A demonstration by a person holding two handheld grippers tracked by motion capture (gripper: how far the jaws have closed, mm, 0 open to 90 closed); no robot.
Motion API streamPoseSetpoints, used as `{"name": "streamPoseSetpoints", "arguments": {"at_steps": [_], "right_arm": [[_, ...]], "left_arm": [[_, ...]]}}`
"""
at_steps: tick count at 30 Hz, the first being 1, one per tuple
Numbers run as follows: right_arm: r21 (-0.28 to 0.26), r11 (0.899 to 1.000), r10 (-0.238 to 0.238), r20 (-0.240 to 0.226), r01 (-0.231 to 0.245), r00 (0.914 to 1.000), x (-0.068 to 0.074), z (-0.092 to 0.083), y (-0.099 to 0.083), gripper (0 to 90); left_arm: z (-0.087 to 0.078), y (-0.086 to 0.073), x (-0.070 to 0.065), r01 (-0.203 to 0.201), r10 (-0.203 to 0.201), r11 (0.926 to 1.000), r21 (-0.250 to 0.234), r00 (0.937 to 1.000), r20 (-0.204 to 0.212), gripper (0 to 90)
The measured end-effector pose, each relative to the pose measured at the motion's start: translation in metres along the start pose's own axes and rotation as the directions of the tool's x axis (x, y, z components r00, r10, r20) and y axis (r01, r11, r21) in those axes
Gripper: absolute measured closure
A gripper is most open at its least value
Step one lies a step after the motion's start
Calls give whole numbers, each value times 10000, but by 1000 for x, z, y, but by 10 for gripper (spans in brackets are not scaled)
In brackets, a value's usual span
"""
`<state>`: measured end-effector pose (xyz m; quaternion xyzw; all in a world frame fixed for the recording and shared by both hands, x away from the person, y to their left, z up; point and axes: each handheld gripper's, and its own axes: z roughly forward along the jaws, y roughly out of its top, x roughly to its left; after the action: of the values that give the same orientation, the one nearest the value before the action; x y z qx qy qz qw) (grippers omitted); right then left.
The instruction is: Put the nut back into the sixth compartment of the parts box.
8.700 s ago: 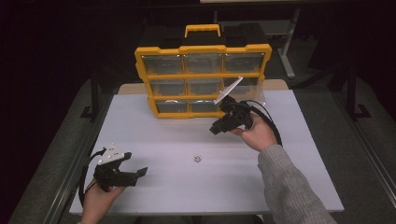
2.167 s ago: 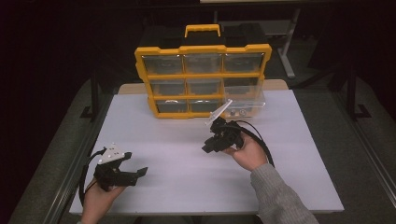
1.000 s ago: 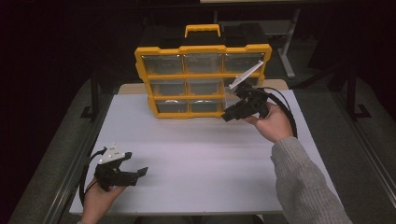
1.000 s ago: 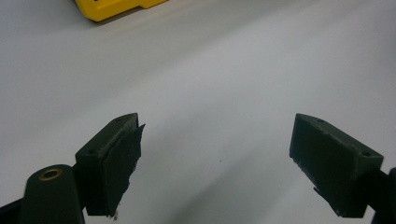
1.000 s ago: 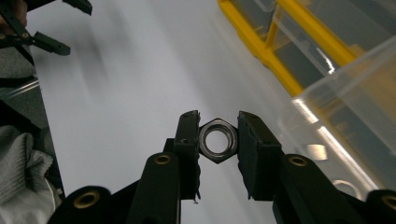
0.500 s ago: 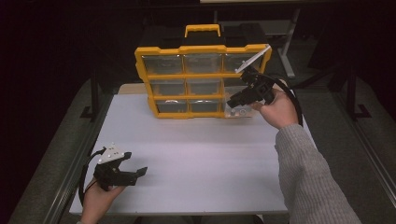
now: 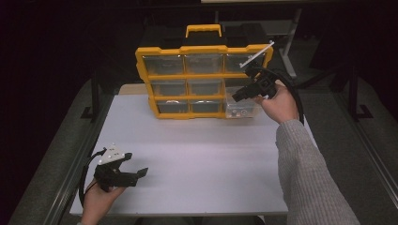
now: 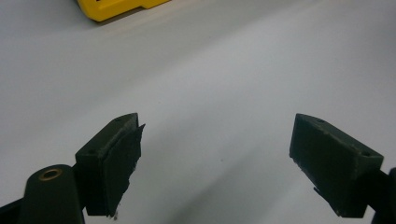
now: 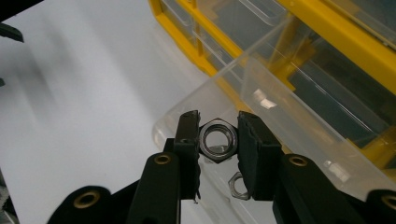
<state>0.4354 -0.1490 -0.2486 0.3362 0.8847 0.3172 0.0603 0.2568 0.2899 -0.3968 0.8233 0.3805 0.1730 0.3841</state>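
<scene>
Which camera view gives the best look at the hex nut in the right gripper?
The right gripper view: the hex nut sits large and sharp, clamped between the right gripper's jaws above the clear drawer. In the high view it is too small to make out.

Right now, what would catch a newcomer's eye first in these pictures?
The yellow organizer standing at the table's far edge, with one clear drawer pulled out at its lower right. Just above that drawer, the right gripper pinches a steel hex nut; another nut lies inside.
</scene>
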Motion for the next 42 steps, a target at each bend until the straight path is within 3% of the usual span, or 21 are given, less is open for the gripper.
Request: {"name": "streamPoseSetpoints", "arguments": {"at_steps": [10, 16, 23, 25, 26, 31, 36, 42], "right_arm": [[352, 9989, 302, 181, -309, 9994, -16, 21, -5, 688], [332, 9978, 573, 286, -582, 9979, -21, 26, -7, 642], [26, 9984, 570, 208, -571, 9982, -17, 13, -9, 633], [-54, 9983, 576, 168, -575, 9982, -15, 8, -10, 632], [-122, 9982, 586, 148, -584, 9982, -13, 4, -11, 628], [-520, 9978, 417, 104, -411, 9991, -8, -10, -15, 613], [-721, 9967, 373, 69, -367, 9993, -2, -23, -21, 605], [-985, 9948, 241, 12, -239, 9997, 6, -35, -33, 588]], "left_arm": [[0, 0, 0, -5, 5, 10000, -26, 10000, 12, 163], [0, -1, 0, 156, -156, 9999, -71, 9999, 19, 163], [1, -1, 0, 40, -40, 10000, -27, 10000, 23, 163], [2, -1, -2, 246, -246, 9996, -158, 9997, 52, 163], [1, -1, -1, -4, 4, 10000, 57, 10000, 40, 163], [2, -1, -2, 73, -73, 10000, -45, 10000, 29, 163], [3, 0, -2, -143, 143, 9999, 15, 9999, 24, 163], [3, 0, -3, 76, -76, 10000, -42, 10000, 59, 163]]}}
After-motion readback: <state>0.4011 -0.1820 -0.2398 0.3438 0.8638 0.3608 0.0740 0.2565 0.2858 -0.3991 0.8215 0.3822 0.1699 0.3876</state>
